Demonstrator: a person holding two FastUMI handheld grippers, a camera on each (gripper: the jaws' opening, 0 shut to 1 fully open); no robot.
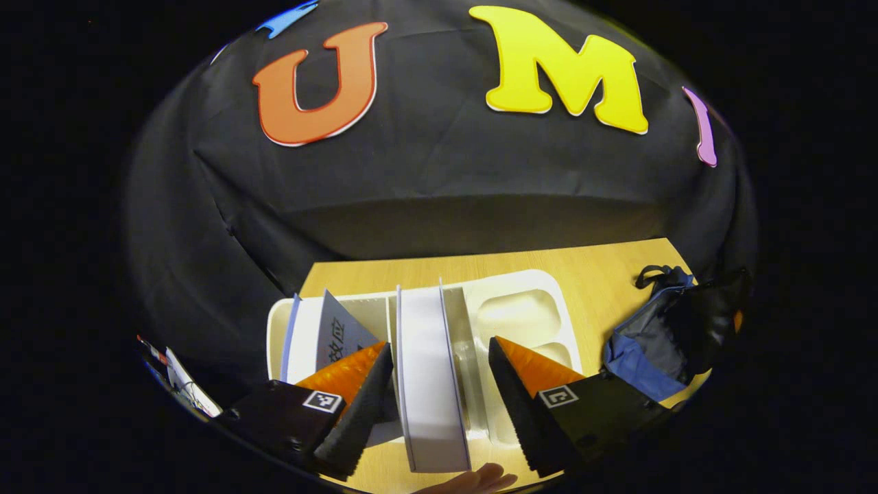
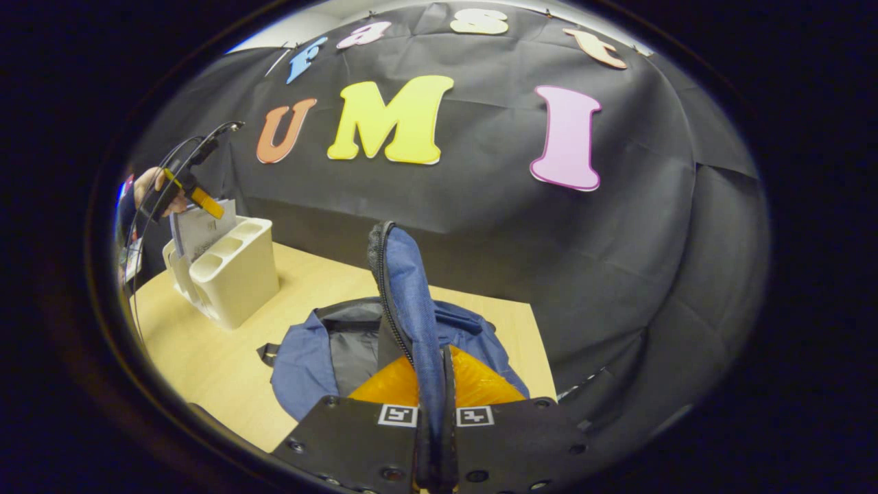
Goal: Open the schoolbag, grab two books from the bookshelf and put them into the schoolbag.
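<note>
In the left gripper view my left gripper (image 1: 439, 398) hangs open over the white bookshelf (image 1: 542, 295), its fingers on either side of an upright white book (image 1: 429, 377) without touching it. A second book (image 1: 339, 336) with a grey cover leans in the slot to the left. The blue schoolbag (image 1: 651, 350) lies at the right. In the right gripper view my right gripper (image 2: 432, 384) is shut on the schoolbag's blue flap (image 2: 408, 302) and holds it up, so the bag (image 2: 309, 363) gapes open. The left gripper (image 2: 199, 195) shows far off above the bookshelf (image 2: 233, 274).
The wooden table (image 1: 603, 267) ends at the black booth wall behind. A fingertip (image 1: 480, 479) shows at the bottom edge of the left gripper view. Bare tabletop (image 2: 199, 357) lies between bookshelf and bag.
</note>
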